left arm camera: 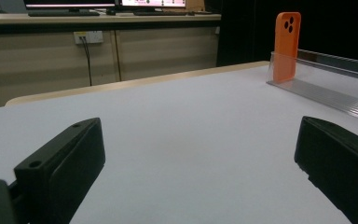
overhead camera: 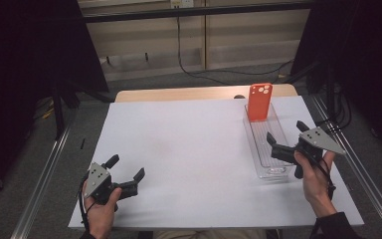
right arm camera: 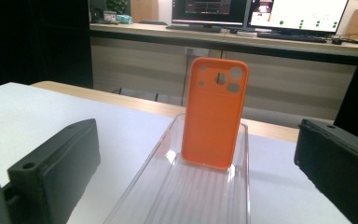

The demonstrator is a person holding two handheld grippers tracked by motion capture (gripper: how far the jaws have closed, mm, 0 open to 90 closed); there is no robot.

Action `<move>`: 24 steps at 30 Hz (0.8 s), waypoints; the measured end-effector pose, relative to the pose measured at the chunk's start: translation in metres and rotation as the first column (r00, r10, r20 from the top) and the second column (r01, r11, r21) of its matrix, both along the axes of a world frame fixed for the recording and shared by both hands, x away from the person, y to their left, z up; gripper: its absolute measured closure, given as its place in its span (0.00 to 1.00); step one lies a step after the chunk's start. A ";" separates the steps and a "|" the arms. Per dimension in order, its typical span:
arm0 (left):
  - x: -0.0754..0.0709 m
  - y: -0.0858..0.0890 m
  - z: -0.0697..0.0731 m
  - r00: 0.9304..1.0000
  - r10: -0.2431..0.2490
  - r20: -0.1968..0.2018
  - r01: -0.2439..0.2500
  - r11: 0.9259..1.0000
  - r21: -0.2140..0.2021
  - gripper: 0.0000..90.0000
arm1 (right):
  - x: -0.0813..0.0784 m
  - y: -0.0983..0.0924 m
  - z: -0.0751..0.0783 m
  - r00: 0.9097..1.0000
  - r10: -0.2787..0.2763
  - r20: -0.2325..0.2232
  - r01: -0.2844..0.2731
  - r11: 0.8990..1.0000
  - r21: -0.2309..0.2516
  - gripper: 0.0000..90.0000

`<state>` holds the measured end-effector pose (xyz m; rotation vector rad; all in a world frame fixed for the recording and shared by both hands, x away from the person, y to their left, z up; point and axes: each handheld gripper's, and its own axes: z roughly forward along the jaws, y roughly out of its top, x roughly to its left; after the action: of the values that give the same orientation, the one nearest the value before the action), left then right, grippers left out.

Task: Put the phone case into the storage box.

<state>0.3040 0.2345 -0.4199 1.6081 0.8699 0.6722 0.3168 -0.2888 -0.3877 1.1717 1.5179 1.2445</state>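
Observation:
An orange phone case (overhead camera: 258, 102) stands upright, leaning against the far end wall of a long clear plastic tray (overhead camera: 267, 154) on the right of the white table. My right gripper (overhead camera: 286, 132) is open at the tray's near end, its jaws spread wide with nothing between them. In the right gripper view the phone case (right arm camera: 214, 116) stands straight ahead inside the tray (right arm camera: 168, 191), camera holes at the top. My left gripper (overhead camera: 126, 167) rests open near the front left of the table. Its own view has the phone case (left arm camera: 286, 46) and tray (left arm camera: 326, 79) far off to the right.
A white sheet (overhead camera: 189, 149) covers the table, with a wooden strip (overhead camera: 179, 93) bare at the far edge. Metal rails (overhead camera: 45, 174) run along both sides. A black cable (overhead camera: 199, 74) lies on the floor beyond. Monitors (right arm camera: 261, 11) stand on a bench behind.

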 end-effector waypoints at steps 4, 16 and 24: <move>-0.001 -0.001 0.000 1.000 -0.003 0.006 0.003 1.000 -0.002 0.02 | -0.008 0.000 -0.004 1.000 0.011 -0.002 -0.011 1.000 0.000 0.00; -0.004 0.000 0.001 1.000 -0.002 0.005 0.002 1.000 0.002 0.02 | -0.034 0.000 -0.018 0.999 0.051 -0.013 -0.051 0.999 0.009 0.00; -0.006 0.001 0.001 1.000 0.007 0.004 -0.007 1.000 0.008 0.02 | -0.049 -0.003 -0.026 0.998 0.052 -0.030 -0.052 0.999 0.018 0.00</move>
<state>0.2983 0.2357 -0.4186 1.6111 0.8713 0.6851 0.2676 -0.2914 -0.4139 1.1740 1.5716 1.2820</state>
